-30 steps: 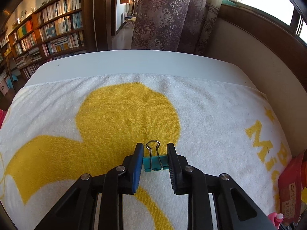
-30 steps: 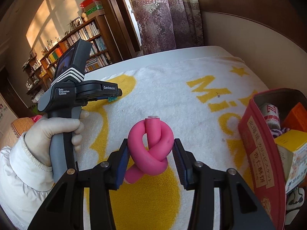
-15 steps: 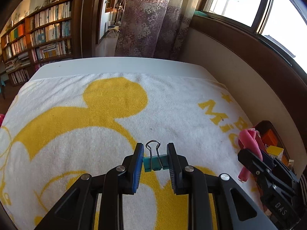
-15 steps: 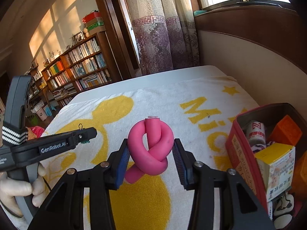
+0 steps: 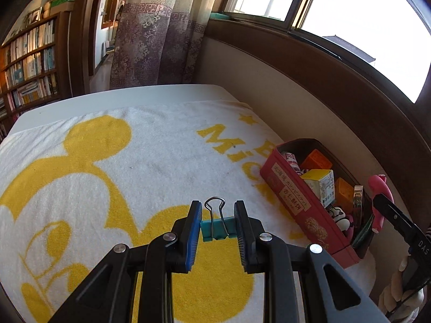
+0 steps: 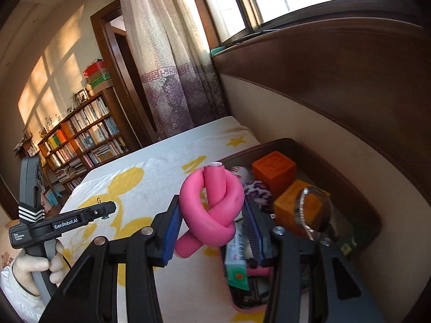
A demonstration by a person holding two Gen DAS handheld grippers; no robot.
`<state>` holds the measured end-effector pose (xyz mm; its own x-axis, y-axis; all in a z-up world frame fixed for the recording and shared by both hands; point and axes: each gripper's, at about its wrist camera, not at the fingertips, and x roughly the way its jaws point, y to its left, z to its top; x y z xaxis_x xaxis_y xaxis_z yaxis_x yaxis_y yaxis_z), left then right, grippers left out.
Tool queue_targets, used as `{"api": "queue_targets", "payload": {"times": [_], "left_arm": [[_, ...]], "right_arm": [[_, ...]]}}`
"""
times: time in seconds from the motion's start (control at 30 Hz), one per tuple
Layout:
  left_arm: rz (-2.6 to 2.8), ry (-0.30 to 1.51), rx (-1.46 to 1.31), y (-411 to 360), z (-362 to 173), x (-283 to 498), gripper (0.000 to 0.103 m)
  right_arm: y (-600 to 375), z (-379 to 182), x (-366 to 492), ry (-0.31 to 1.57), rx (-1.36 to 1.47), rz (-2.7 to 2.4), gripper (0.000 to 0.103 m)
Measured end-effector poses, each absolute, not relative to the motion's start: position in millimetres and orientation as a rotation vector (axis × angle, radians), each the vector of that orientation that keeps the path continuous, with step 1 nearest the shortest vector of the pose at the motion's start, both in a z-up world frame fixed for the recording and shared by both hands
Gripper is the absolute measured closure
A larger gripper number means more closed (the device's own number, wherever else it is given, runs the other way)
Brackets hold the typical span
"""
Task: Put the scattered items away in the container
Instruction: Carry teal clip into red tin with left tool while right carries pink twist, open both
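The left claw [image 5: 217, 224] was pinching a small teal binder clip with wire handles [image 5: 218, 228] above the white-and-yellow terry towel [image 5: 161, 161]. The right claw [image 6: 211, 223] was clamped on a knotted pink foam tube [image 6: 212, 207], held over the red rectangular tin [image 5: 293, 202], which already had orange blocks [image 6: 273, 168] and small boxes inside.

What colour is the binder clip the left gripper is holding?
The binder clip has a teal body with silver wire handles; the left wrist view shows it best.

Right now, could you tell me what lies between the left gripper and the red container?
Only bare yellow-and-white towel; the left wrist view shows nothing between the left gripper, shut on the teal binder clip, and the red container.
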<state>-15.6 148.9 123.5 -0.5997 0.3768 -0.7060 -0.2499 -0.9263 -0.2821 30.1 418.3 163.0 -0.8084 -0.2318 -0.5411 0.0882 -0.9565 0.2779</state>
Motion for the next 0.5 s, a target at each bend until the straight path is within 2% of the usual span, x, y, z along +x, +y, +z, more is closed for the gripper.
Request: {"api": "queue_targets", "payload": {"times": [0.23, 0.47, 0.5], "left_arm": [[2.471, -0.159, -1.144, 183, 129, -1, 0.077], [2.429, -0.112, -1.129, 208, 132, 8, 0.077], [2.420, -0.103, -1.128, 213, 132, 9, 0.077]], "right_arm": [[449, 140, 29, -0.416, 0.998, -2.829, 0.055], [454, 128, 37, -0.359, 1.017, -2.874, 0.053], [457, 128, 41, -0.356, 1.003, -2.887, 0.050]]}}
